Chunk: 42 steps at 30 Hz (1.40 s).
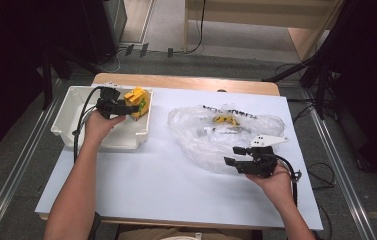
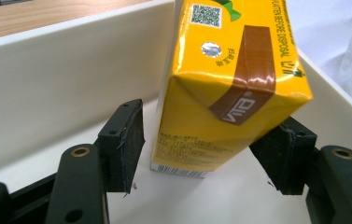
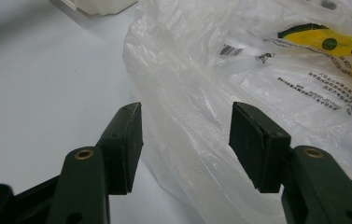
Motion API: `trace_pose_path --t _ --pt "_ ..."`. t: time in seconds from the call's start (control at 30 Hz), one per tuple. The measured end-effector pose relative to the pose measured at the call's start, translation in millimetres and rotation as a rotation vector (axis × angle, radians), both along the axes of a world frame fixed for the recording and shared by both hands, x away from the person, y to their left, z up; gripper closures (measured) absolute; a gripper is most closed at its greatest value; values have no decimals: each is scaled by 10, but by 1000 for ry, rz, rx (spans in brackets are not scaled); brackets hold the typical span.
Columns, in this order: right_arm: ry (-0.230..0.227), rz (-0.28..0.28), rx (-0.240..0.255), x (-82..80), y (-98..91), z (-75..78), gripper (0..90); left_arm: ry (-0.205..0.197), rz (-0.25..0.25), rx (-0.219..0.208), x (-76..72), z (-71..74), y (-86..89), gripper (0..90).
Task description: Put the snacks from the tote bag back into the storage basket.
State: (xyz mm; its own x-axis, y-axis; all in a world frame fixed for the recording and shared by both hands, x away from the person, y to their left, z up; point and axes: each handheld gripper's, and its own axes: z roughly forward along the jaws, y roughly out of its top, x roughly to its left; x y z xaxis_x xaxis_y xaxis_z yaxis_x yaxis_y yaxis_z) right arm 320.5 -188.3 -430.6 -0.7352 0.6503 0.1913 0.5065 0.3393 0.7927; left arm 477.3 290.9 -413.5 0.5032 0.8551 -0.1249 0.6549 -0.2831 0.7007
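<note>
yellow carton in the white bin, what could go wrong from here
1. The yellow carton stands tilted between the left tool's open jaws, so it may topple as the tool backs out.
2. The right tool straddles loose film of the plastic bag; closing could snag and drag it.

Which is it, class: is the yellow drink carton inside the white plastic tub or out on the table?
Inside. The yellow drink carton stands on the floor of the white plastic tub, whose walls rise behind and beside it.

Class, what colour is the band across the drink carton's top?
Brown, on the yellow drink carton; clearest in the left gripper view.
</note>
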Motion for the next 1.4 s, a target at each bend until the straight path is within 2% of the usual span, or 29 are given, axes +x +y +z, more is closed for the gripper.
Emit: trace_pose_path --t 0.13,0.37,0.73,0.9,1.07,1.23,1.3,1.4 --pt "-1 -2 2 -1 -2 2 454 -11 2 11 -61 -3 19 378" --pt "-2 -1 2 -1 -6 4 454 -4 1 36 -164 19 60 378" --pt "0 0 2 0 -5 3 454 5 -10 33 -351 38 124 422" --pt "0 0 5 4 -4 2 454 12 -20 0 -430 58 176 517" --pt "-1 3 4 10 1 -2 454 27 -52 -36 -444 64 199 715" --pt "-3 5 5 17 6 -9 457 25 -77 -10 -447 58 115 861" --pt "-3 4 3 17 7 -9 457 27 -92 -22 -437 51 75 900" --pt "-3 4 4 16 8 -9 458 25 -102 -25 -421 35 15 900"
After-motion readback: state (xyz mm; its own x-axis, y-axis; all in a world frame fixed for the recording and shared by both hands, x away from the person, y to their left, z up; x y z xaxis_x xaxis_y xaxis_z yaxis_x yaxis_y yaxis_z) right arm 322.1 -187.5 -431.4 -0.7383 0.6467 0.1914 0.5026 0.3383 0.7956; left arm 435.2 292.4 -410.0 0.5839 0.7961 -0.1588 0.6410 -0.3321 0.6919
